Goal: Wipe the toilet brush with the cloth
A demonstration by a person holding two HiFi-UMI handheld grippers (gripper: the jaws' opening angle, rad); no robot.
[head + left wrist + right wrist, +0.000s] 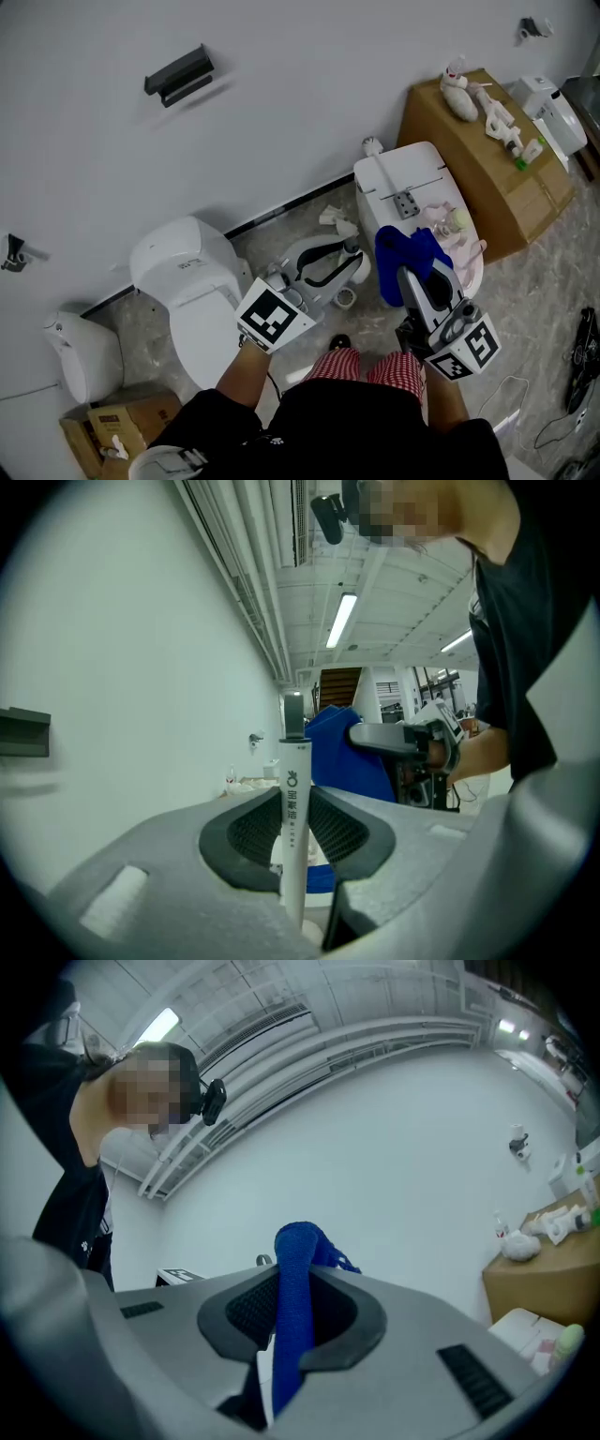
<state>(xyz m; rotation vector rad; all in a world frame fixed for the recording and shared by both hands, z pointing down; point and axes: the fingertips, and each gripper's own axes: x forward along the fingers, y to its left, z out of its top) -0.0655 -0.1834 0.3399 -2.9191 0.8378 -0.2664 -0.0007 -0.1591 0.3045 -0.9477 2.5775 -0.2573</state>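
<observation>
**Both grippers loaded, wiping not begun**
Your left gripper (pixel 292 810) pinches the toilet brush (pixel 293 761) by its white handle, upright between the jaws. Your right gripper (pixel 295 1309) is clamped on the blue cloth (pixel 298 1251), which bunches up past the jaws. You hold them near each other, seemingly apart, in front of the toilet (pixel 412 173). Pick-up looks done; laying cloth on brush and rubbing remain.

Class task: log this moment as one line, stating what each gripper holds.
left gripper: shut on toilet brush | right gripper: shut on blue cloth | contact between them: none seen
</observation>
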